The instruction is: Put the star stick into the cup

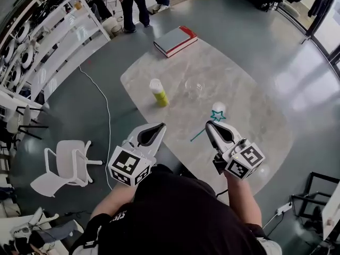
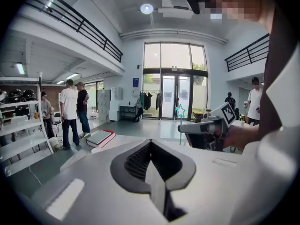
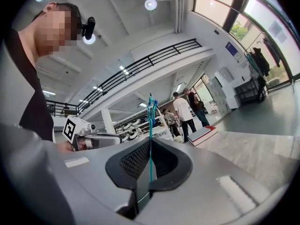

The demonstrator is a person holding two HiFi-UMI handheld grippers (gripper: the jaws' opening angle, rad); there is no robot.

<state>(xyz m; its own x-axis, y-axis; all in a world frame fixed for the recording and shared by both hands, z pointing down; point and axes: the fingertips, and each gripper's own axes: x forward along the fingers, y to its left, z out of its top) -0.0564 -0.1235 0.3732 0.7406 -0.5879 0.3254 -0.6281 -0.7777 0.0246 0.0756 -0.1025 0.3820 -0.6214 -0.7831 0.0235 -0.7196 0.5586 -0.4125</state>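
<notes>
The star stick, a thin teal rod with a teal star (image 1: 218, 116) at its top, is clamped between the jaws of my right gripper (image 1: 208, 125) and held above the near part of the marble table (image 1: 255, 116). In the right gripper view the rod (image 3: 151, 125) rises straight out of the shut jaws. A clear cup (image 1: 194, 88) stands further back on the table, apart from the stick. My left gripper (image 1: 160, 126) hovers to the left, shut and empty (image 2: 151, 142). From it I see the star (image 2: 180, 110) and the right gripper (image 2: 206, 125).
A yellow bottle with a white cap (image 1: 158, 93) stands left of the cup. A red and grey book (image 1: 175, 40) lies at the table's far edge. A white chair (image 1: 66, 163), a floor cable (image 1: 106, 110) and shelves (image 1: 48, 41) are at left; people (image 1: 135, 4) stand beyond.
</notes>
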